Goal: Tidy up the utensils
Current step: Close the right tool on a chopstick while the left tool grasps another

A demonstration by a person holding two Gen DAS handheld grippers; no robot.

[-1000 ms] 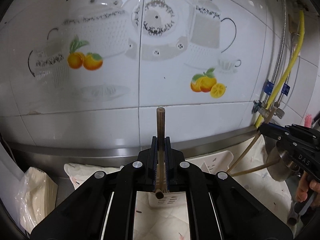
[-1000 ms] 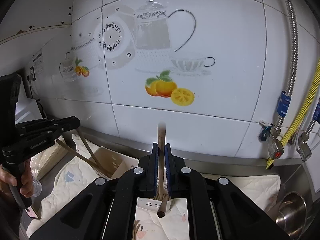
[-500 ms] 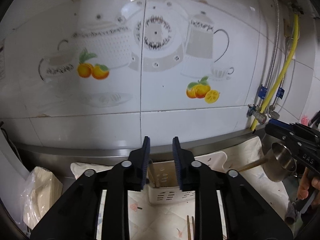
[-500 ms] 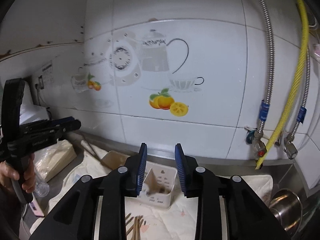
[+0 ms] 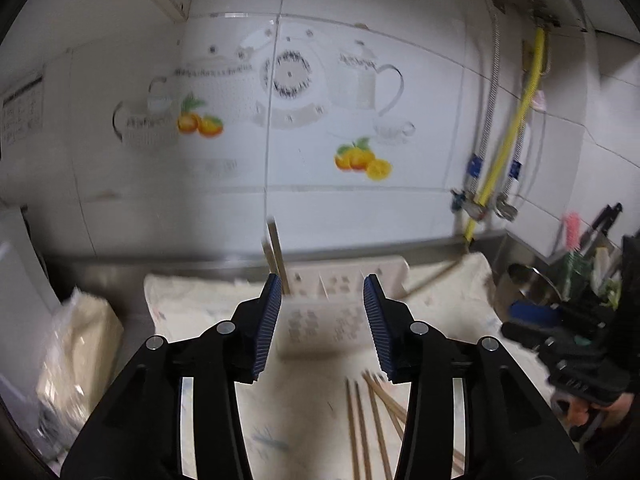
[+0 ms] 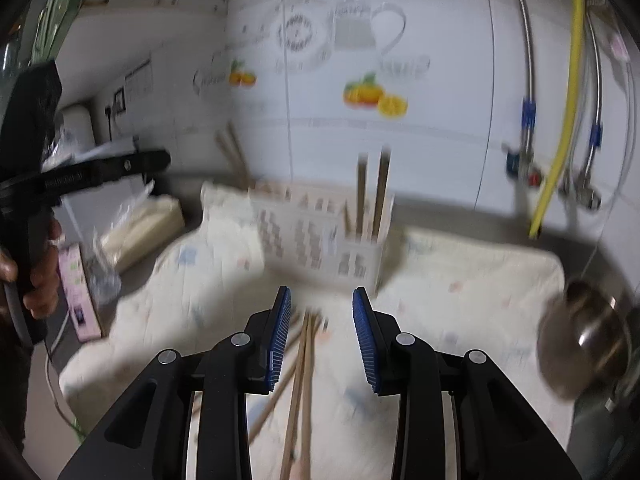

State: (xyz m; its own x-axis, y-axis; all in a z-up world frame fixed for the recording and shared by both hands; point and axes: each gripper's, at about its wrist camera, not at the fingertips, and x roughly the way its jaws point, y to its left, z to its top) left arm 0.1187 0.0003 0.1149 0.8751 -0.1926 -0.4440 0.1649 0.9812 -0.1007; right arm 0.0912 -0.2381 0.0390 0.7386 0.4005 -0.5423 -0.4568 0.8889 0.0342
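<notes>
A white perforated utensil holder (image 5: 340,312) (image 6: 320,240) stands on a pale cloth near the wall. Wooden chopsticks stand in it: two at its left end (image 5: 276,256) in the left wrist view, two at its right end (image 6: 376,196) in the right wrist view. Several loose chopsticks lie on the cloth (image 5: 368,420) (image 6: 300,380). My left gripper (image 5: 322,328) is open and empty, held back above the holder. My right gripper (image 6: 322,340) is open and empty above the loose chopsticks.
The cloth (image 6: 460,280) covers a steel counter against a tiled wall. A steel pot (image 6: 584,340) (image 5: 524,292) sits at the right. A plastic-wrapped bundle (image 5: 76,352) lies at the left. Hoses and valves (image 6: 552,160) hang on the wall at right.
Both grippers were shut on a chopstick each over the holder. They opened, left the chopsticks standing in the holder, and have pulled back and up; both views are blurred with motion.
</notes>
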